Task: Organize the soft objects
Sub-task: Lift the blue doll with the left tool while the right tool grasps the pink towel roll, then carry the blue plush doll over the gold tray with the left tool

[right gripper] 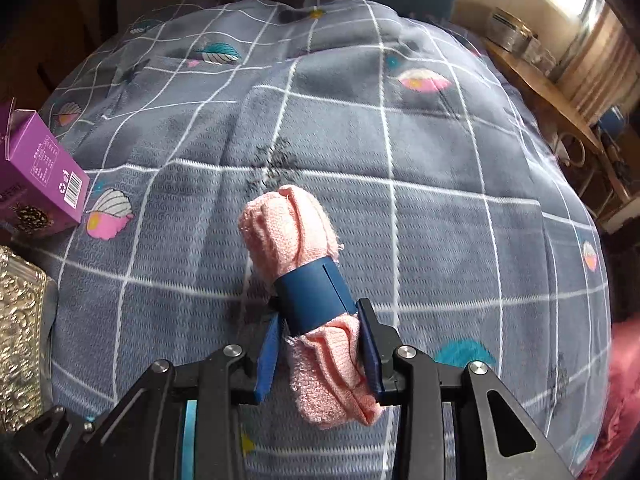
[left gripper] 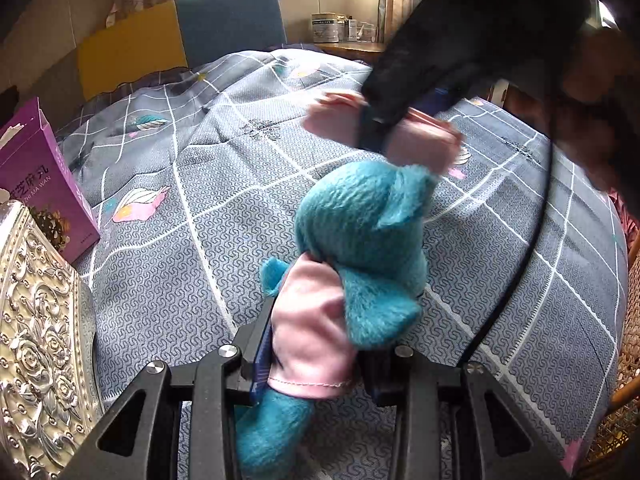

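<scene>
**Both tongs loaded over the quilt**

Left gripper (left gripper: 316, 364) is clamped on a teal plush (left gripper: 360, 248) at its pink shirt; the toy sticks up and away from the jaws, above the quilt (left gripper: 192, 184). Right gripper (right gripper: 320, 344) is closed on a pink roll (right gripper: 296, 228) of knit cloth banded by a blue sleeve (right gripper: 316, 300). The pads bite the loose cloth just behind the sleeve; the longer end juts forward over the quilt.

Risks, as judged:
- Roll is gripped off-centre on soft cloth. It could pivot or slide out if swung fast.
- The band may slip along the cloth and let the roll unwind.
- In the left view the roll sits just above the plush's head, near or touching; which is unclear. A bump could knock either grip.
- Plush is held by thin fabric only; the shirt may ride up and the toy sag.

Hard to make out:
- Right gripper's body in the left view is a dark blur.
- Plush's face is not visible.
- Purple box (right gripper: 44, 168) and embossed silver box (left gripper: 36, 340) are cut off at left; contents unseen.
- No obvious drop-off spot is visible.
</scene>
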{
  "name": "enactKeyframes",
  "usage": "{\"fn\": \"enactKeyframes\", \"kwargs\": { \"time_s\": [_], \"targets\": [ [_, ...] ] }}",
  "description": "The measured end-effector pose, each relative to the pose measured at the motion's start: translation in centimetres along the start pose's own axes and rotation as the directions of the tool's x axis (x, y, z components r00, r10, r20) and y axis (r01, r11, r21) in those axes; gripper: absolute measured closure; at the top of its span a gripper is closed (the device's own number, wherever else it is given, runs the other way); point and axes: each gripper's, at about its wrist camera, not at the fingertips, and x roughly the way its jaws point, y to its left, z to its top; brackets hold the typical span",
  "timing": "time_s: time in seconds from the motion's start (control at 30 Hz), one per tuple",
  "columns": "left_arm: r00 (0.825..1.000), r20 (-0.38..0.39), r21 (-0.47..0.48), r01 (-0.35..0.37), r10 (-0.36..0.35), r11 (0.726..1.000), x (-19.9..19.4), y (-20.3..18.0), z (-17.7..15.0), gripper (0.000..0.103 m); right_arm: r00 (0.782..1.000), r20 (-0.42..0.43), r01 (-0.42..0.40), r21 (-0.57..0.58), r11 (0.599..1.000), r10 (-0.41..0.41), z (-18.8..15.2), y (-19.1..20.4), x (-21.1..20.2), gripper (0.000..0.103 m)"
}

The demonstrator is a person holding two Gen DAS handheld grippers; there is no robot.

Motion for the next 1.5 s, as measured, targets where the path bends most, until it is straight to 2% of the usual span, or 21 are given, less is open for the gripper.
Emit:
{"fn": "enactKeyframes", "kwargs": {
  "time_s": [0.07,0.17,0.23,0.5,0.63,0.8,0.9,1.03,1.17,1.3,1.4,1.5],
  "targets": [
    [1.0,0.001,0.006,-0.008,0.008,1.0,0.0,-0.2,0.0,0.067,0.999,-0.034,-0.025,0.087,0.996,0.028,-2.1,-1.4,-0.2,0.066],
    [1.0,0.002,0.016,-0.021,0.021,1.0,-0.1,-0.6,0.0,0.067,0.998,-0.065,0.008,0.164,0.986,0.003,-4.9,-2.8,1.0,0.064],
    [1.0,0.001,0.018,-0.024,0.024,1.0,-0.2,-0.6,0.0,0.067,0.999,-0.04,-0.002,0.184,0.983,0.01,-5.8,-3.3,1.5,0.062],
    [0.997,-0.074,-0.056,0.008,-0.012,0.998,-0.8,0.1,1.6,0.075,1.0,-0.024,0.001,0.185,0.983,0.004,-6.0,-3.4,1.7,0.063],
    [0.998,-0.057,-0.08,0.013,-0.018,0.997,-2.6,0.6,4.0,0.075,1.0,-0.026,0.011,0.173,0.985,-0.006,-5.8,-3.2,1.8,0.063],
    [0.995,-0.063,-0.191,0.064,-0.077,0.98,-4.0,2.5,8.2,0.075,0.999,-0.031,0.013,0.163,0.986,-0.008,-5.9,-2.9,1.7,0.062],
    [0.995,-0.051,-0.257,0.065,-0.081,0.964,-4.8,4.7,11.6,0.075,0.999,-0.032,0.015,0.152,0.988,-0.011,-5.8,-3.0,1.9,0.061],
    [0.999,-0.027,-0.323,0.034,-0.045,0.946,-6.3,8.9,16.3,0.075,0.999,-0.03,0.026,0.136,0.99,-0.022,-5.8,-2.6,2.0,0.061],
    [0.998,-0.01,-0.366,-0.055,0.055,0.929,-7.5,14.3,19.2,0.075,0.999,-0.029,0.031,0.127,0.991,-0.028,-5.8,-2.4,2.1,0.061],
    [0.99,-0.015,-0.449,-0.131,0.139,0.884,-9.2,20.6,19.1,0.075,0.999,-0.026,0.04,0.113,0.993,-0.037,-6.0,-1.7,1.9,0.061],
    [0.978,-0.021,-0.495,-0.19,0.207,0.848,-10.8,25.0,17.2,0.075,0.999,-0.025,0.047,0.102,0.994,-0.045,-6.0,-1.0,1.9,0.061],
    [0.967,-0.03,-0.555,-0.228,0.255,0.8,-12.8,29.0,14.4,0.075,0.998,-0.025,0.052,0.093,0.994,-0.05,-6.0,-0.5,1.8,0.061]
  ]
}}
